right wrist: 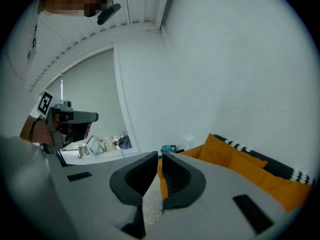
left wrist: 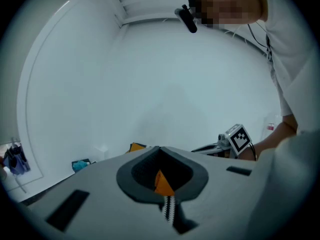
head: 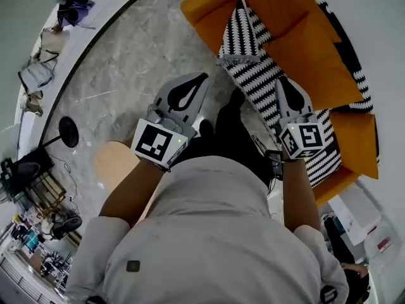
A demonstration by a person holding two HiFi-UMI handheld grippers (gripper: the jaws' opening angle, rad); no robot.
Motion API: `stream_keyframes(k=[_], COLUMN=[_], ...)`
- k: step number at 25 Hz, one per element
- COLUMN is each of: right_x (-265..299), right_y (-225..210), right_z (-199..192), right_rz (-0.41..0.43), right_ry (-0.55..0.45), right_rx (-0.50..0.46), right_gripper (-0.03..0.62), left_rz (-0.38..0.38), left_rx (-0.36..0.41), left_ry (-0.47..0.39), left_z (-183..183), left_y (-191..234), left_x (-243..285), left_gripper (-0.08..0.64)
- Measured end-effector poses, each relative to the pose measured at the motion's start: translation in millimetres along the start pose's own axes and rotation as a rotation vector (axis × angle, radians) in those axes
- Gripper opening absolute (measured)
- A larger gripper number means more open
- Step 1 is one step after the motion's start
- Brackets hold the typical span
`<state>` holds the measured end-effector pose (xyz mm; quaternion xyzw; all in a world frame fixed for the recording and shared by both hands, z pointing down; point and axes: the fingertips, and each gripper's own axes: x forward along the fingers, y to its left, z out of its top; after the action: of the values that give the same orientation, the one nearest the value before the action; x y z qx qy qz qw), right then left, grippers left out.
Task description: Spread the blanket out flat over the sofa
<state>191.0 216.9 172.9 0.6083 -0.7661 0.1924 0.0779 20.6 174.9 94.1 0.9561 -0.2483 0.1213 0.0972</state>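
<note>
An orange sofa point(head: 285, 18) fills the upper right of the head view. A black-and-white patterned blanket point(head: 259, 75) lies lengthwise over its seat and hangs off the near end. My left gripper point(head: 201, 78) is held over the floor, left of the blanket, with its jaws together and empty. My right gripper point(head: 283, 82) hovers above the blanket with only a thin slit between its jaws and nothing in it. In the left gripper view the left gripper point(left wrist: 160, 148) points past the sofa. The right gripper point(right wrist: 159, 156) faces the sofa point(right wrist: 250, 166) and a white wall.
A round wooden stool point(head: 114, 163) stands on the marble floor by my left arm. A black lamp base point(head: 68, 132) and cables lie further left. A white box point(head: 357, 214) sits beyond the sofa's near end. A curved white wall borders the floor at left.
</note>
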Motion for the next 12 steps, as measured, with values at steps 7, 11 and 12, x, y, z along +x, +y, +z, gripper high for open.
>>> stream_keyframes(k=[7,11,12], right_x=[86.8,128.5,136.9], right_y=[-90.4,-127.0,-133.0], right_z=[-53.2,-117.8,-137.8], right_rz=[0.024,0.000,-0.008], right_ry=[0.092,0.181,0.208], right_rx=[0.051,0.111,0.130], right_gripper=[0.086,0.104,0.107], left_rz=[0.013,0.020,0.015], left_rx=[-0.020,-0.041,-0.048], left_ry=[0.103,0.140,0.158], left_z=[-32.8,-65.4,-77.5], left_y=[40.1,65.8,71.2], left_x=[106.5,142.2,148.7], left_gripper=[0.006,0.006,0.006])
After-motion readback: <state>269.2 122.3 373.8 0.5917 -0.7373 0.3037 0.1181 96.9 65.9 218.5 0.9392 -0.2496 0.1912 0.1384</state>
